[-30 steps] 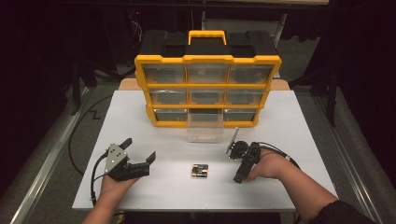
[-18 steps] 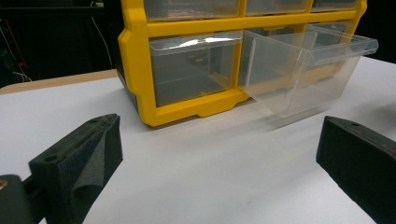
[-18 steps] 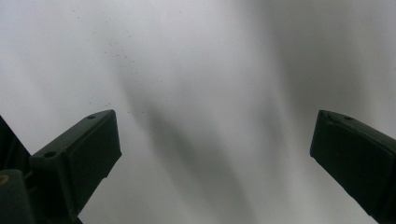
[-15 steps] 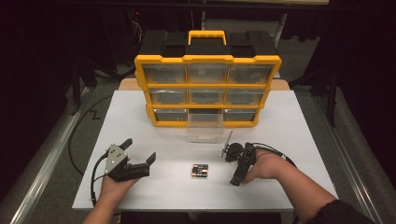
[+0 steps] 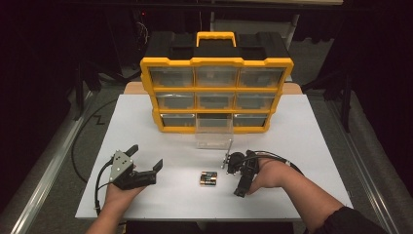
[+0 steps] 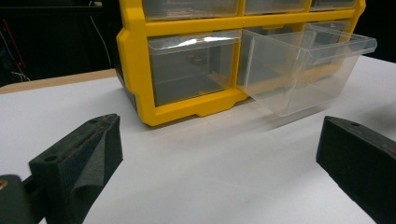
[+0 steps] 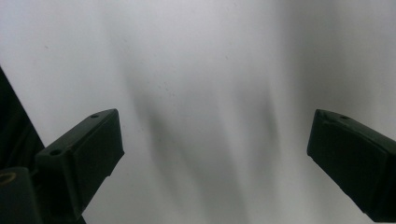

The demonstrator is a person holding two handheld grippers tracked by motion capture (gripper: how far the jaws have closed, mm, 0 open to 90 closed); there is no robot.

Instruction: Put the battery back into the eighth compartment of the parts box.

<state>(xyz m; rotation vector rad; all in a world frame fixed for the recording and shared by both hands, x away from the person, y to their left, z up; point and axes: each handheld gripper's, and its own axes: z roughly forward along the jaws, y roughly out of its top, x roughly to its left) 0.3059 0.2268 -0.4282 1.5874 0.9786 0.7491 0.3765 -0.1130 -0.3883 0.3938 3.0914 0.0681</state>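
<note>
Batteries (image 5: 208, 178), a small pack of them, lie on the white table (image 5: 302, 146) between the two grippers, a bit in front of the pulled-out clear drawer (image 5: 213, 132) of the yellow organizer (image 5: 216, 62). Left gripper (image 5: 144, 159) sits wide open nearby. Right gripper (image 5: 239, 187) is also spread wide, tipped down at bare tabletop, holding nothing.

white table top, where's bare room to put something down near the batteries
Bare patches of the table: the far left corner beside the organiser, and the right side past the right hand-held gripper. Crowded: the middle front, with the open drawer, batteries and left hand-held gripper.
</note>
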